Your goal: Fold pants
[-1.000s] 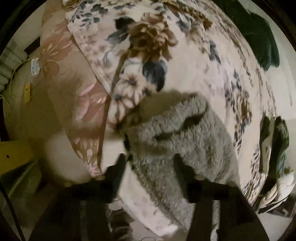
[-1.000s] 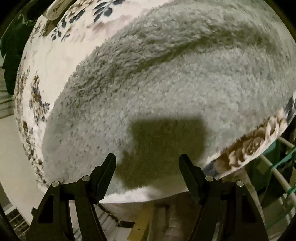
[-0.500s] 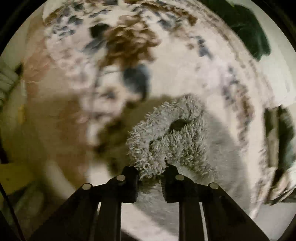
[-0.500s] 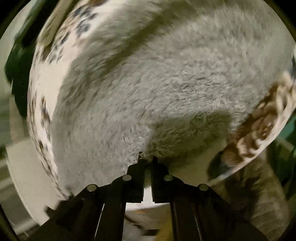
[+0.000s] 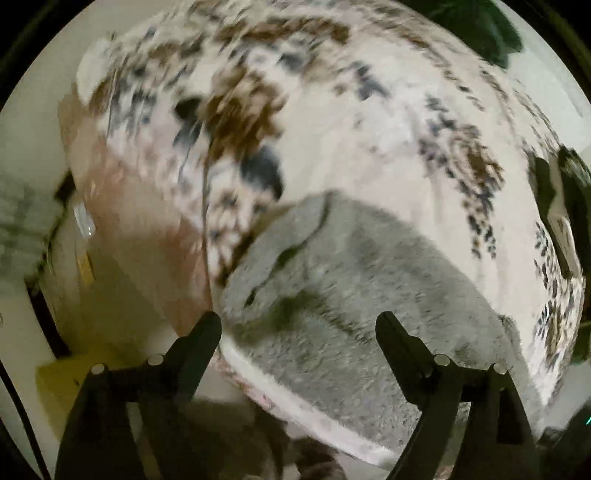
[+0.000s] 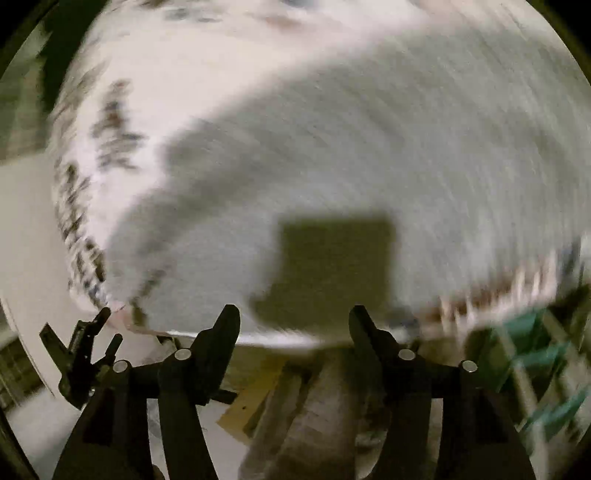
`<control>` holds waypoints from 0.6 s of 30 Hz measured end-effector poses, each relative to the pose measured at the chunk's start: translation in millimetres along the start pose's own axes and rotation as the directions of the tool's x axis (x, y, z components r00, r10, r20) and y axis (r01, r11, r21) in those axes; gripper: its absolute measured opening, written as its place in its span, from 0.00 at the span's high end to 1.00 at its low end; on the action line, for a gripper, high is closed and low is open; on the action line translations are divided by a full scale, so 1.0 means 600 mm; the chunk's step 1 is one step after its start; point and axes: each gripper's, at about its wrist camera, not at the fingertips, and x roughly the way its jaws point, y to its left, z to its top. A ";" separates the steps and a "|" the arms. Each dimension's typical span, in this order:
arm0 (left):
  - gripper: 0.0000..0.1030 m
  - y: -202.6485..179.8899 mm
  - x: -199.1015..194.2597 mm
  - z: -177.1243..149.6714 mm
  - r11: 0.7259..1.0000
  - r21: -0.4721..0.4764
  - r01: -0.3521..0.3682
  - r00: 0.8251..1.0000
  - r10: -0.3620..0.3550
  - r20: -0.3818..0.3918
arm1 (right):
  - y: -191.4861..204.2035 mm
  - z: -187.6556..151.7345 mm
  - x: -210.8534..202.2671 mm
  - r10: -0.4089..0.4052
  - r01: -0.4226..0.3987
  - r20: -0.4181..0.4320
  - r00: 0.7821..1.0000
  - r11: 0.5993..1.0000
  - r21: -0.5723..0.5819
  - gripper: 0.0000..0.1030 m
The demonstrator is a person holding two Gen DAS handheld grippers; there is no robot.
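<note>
Fluffy grey pants (image 5: pixel 369 280) lie flat on a floral bedspread (image 5: pixel 351 122), reaching the bed's near edge. My left gripper (image 5: pixel 299 325) hovers above their near left corner; its jaws are opening and stand wide, with nothing pinched between them. In the right wrist view the grey pants (image 6: pixel 351 166) fill most of the blurred picture. My right gripper (image 6: pixel 293 321) hangs over their near edge, its jaws opening too and holding nothing. A square shadow (image 6: pixel 336 266) falls on the fleece just ahead of it.
A pink-brown patterned cover (image 5: pixel 136 221) drapes over the bed's left side. Dark green clothing (image 5: pixel 476 26) lies at the far end. Another black gripper tool (image 6: pixel 77 362) shows at lower left of the right wrist view, and a green rack (image 6: pixel 543 369) stands at right.
Both grippers pinched the fleece half a second ago; now both have let go and their jaws stand wide. Both have pulled up and away, and the raised fold has dropped flat.
</note>
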 end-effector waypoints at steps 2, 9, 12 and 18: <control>0.17 -0.018 0.010 0.006 1.000 0.011 -0.002 1.000 0.002 0.010 | 0.070 0.079 0.018 -0.062 0.064 0.016 0.998 0.986 -0.152 0.31; 0.17 -0.041 0.056 0.013 1.000 0.013 -0.001 1.000 0.001 -0.017 | 0.206 0.242 0.196 -0.350 0.236 -0.175 0.920 0.853 -0.465 0.69; 0.17 -0.044 0.076 0.007 1.000 0.019 0.007 0.999 -0.006 -0.035 | 0.216 0.271 0.145 -0.301 0.242 -0.081 0.950 0.875 -0.419 0.86; 0.17 -0.046 0.111 0.004 1.000 0.030 0.007 0.997 -0.005 -0.075 | 0.214 0.344 0.090 -0.206 0.203 0.024 0.978 0.926 -0.320 0.86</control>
